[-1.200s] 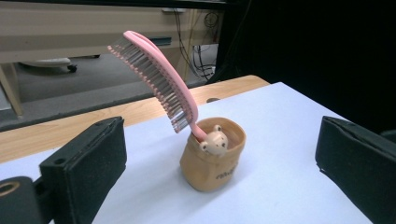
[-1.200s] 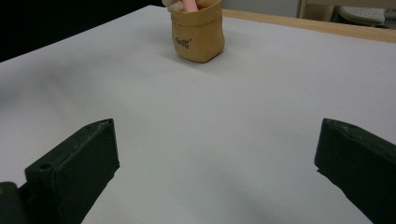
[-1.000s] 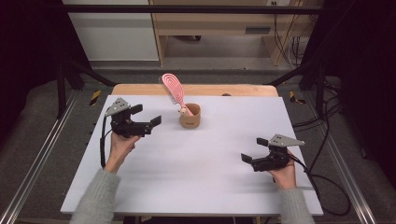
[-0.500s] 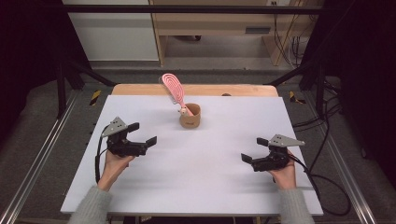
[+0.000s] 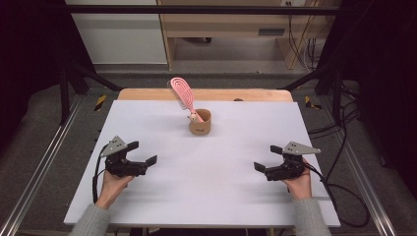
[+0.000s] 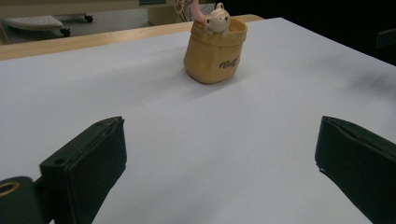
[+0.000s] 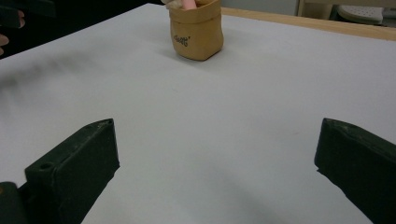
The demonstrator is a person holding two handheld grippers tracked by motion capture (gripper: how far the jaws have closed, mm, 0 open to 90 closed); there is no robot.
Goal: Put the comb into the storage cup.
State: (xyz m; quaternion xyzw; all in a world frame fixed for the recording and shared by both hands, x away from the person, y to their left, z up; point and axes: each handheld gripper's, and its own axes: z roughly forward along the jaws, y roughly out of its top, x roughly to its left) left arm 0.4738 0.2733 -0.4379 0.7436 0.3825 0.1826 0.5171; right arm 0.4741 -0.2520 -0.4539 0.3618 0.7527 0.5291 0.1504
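Brush stowed in the pouch, both grippers idle at the near edge

From left to right: the left gripper (image 5: 142,164) sits at the near left, jaws spread and empty; the tan pouch (image 5: 200,122) stands upright far of centre, well apart from both, with the pink hairbrush (image 5: 183,93) handle-down inside and leaning far-left over the rim; the right gripper (image 5: 268,169) rests near right, jaws released. Judging by this, the stowing looks done, with nothing left to do.
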